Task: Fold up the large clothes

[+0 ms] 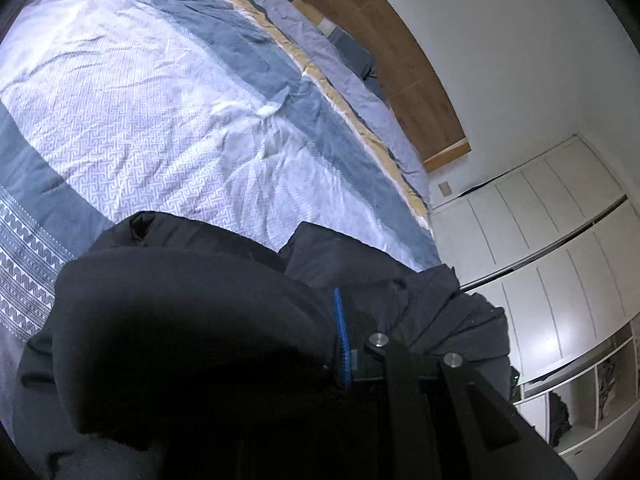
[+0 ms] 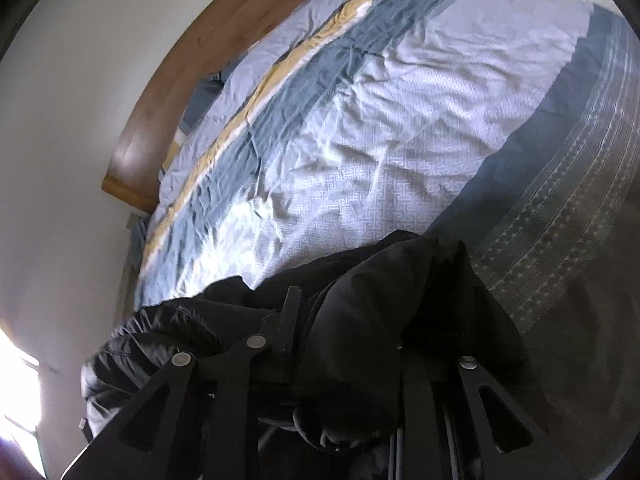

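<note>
A black padded jacket lies bunched at the near edge of the bed, draped over both grippers and hiding most of each. Left gripper: only a blue-edged finger and the dark linkage show; fabric bulges against it, and whether its jaws clamp the jacket cannot be told. Right gripper: one finger stands clear of the folds, the other is buried, so its state likewise cannot be told. Beyond the jacket, the bed carries a creased quilt of pale patterned, grey-blue and yellow bands. A wooden headboard stands at the far end of the bed against a white wall; white panelled cupboards stand beside the bed.
</note>
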{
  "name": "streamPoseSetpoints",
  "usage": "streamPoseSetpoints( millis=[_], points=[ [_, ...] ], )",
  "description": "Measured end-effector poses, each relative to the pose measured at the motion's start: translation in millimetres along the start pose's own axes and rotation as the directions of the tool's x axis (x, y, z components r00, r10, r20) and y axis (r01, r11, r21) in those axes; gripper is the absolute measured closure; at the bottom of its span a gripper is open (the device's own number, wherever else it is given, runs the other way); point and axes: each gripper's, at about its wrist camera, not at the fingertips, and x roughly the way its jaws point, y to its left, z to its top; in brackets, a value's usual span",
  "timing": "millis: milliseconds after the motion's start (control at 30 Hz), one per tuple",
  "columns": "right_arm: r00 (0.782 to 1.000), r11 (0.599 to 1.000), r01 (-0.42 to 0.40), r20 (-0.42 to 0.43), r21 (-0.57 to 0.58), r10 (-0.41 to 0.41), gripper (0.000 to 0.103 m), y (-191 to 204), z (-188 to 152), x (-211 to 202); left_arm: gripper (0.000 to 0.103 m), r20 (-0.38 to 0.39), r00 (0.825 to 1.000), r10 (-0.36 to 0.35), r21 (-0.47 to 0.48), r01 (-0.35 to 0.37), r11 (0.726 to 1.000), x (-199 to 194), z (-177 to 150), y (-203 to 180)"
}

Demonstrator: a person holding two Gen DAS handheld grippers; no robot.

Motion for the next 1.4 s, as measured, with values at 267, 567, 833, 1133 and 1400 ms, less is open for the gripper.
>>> streamPoseSetpoints(
  millis=[267,567,833,1133,1400],
  points=[
    [0.99,0.992,-0.126,0.064,0.027,0.125,0.019,-1.3,9.6,-23.4,0.027,0.071,0.981,-0.182,-0.079,0.188,0.979,-40.8,8.6,-1.9],
    [0.991,0.995,-0.09,0.1,-0.045,0.094,0.018,6.3,7.3,-60.6,0.026,0.162,0.985,-0.053,-0.06,0.063,0.996,-100.7,11.2,-7.5],
    [0.991,0.932,-0.073,0.077,-0.355,0.107,0.018,65.9,-58.9,-108.2,0.026,0.139,0.971,0.196,0.284,-0.228,0.931,-109.0,-65.9,-79.2],
    [0.997,0.759,0.016,0.069,-0.65,0.038,0.018,144.6,-135.9,-84.5,0.026,0.121,0.952,0.281,0.484,-0.304,0.821,-45.6,-109.5,-144.9],
    [0.995,0.644,0.098,0.081,-0.759,-0.055,0.018,176.1,-143.4,-9.7,0.026,0.192,0.909,0.369,0.576,-0.409,0.708,36.3,-116.5,-179.7]
  ],
)
